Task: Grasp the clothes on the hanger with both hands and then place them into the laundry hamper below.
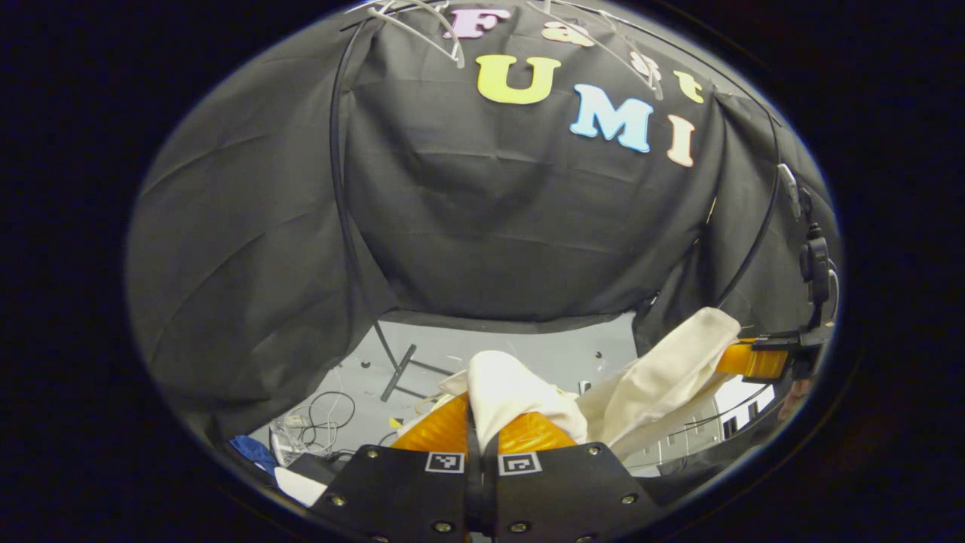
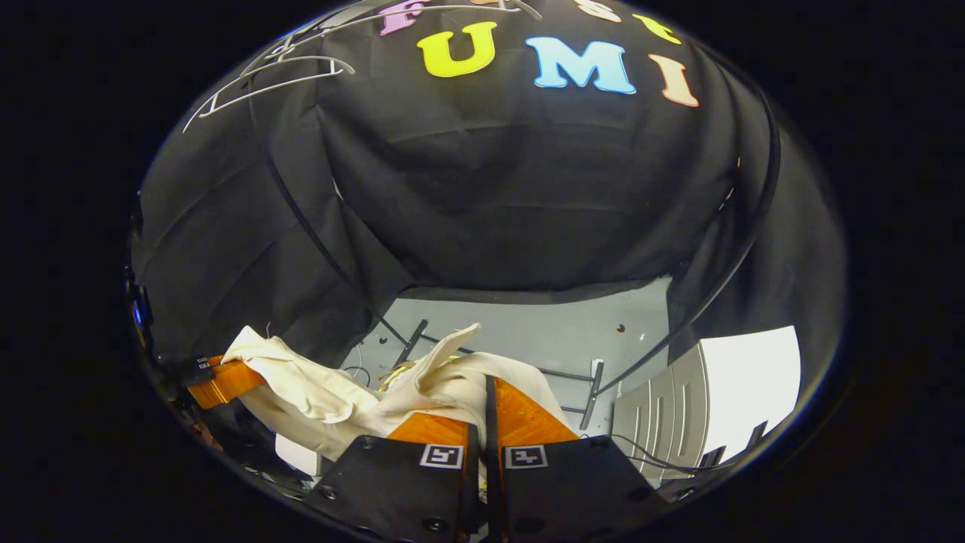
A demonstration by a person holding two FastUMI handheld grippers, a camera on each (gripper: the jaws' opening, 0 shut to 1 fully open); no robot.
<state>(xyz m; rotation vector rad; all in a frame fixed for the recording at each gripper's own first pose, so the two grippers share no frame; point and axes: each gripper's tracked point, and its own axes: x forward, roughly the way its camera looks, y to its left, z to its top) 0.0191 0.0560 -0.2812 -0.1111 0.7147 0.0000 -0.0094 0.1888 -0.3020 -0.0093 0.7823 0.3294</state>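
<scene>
A cream garment hangs stretched between my two grippers, off the hangers. In the left gripper view, my left gripper [image 1: 481, 422] is shut on one bunched end of the garment [image 1: 513, 388]. The cloth runs right to my right gripper [image 1: 746, 360], which pinches the other end. In the right gripper view, my right gripper [image 2: 488, 400] is shut on a fold of the garment [image 2: 445, 381]. From there the fabric sags left to my left gripper [image 2: 220, 383]. Bare white wire hangers [image 1: 422, 26] [image 2: 286, 68] hang high against the black cloth wall.
Below lies a grey floor [image 2: 528, 339] with the black feet of a stand [image 1: 399, 369] and loose cables [image 1: 324, 418]. A white slatted cabinet [image 2: 709, 392] stands at the right. A black curved pole [image 1: 339, 188] runs down the wall. A blue item [image 1: 252, 450] lies low on the left.
</scene>
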